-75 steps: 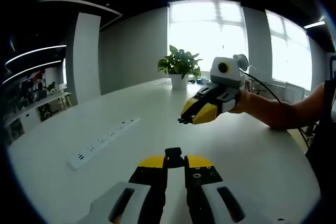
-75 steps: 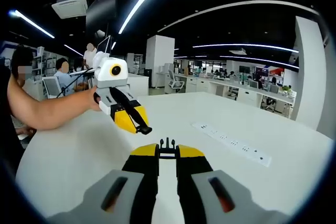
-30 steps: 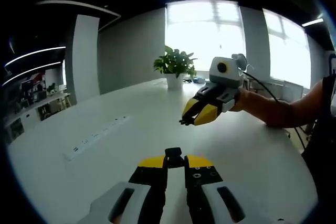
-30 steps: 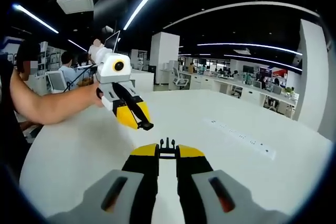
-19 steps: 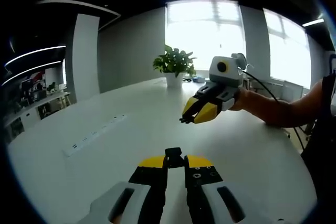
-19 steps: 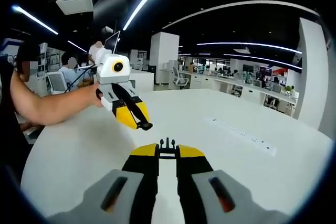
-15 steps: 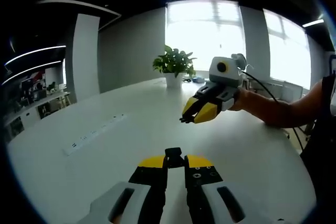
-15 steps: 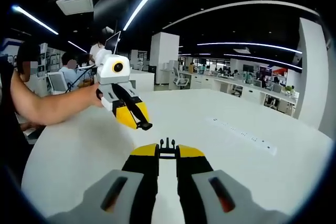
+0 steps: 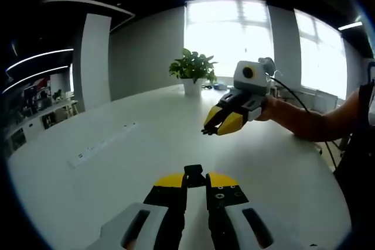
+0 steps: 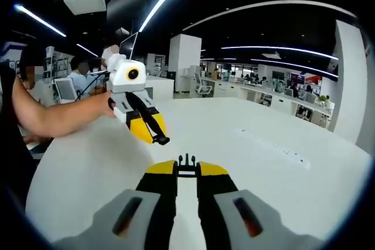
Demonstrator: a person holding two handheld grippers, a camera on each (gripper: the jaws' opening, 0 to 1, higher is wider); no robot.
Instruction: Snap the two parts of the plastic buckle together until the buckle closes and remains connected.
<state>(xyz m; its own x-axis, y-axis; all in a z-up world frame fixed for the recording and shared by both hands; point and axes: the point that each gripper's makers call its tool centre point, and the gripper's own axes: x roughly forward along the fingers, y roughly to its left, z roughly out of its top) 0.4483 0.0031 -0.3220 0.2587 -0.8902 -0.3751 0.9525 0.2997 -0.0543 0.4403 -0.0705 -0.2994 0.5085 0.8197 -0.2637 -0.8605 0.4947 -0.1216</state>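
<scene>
My left gripper: jaws pressed together on a black buckle socket, which pokes out at the yellow tips, held in the air above the white table.
My right gripper: jaws closed on a black pronged buckle part; its prongs stick up between the yellow tips.
Left gripper seen from the right gripper view: it comes in from the left at, yellow tips angled down toward the middle, a small dark piece at the tip, well apart from my pronged part.
Right gripper seen from the left gripper view: it comes in from the right at, tips pointing down and left, apart from the socket; nothing stands between the two halves.
My arms: a bare forearm behind the left gripper; another forearm behind the right one, with a dark cable trailing along it.
On the table: a white power strip to the left; another strip to the right.
Farther off: a potted plant at the far table edge before bright windows.
Beyond: seated people at desks, a white pillar, rows of office desks.
</scene>
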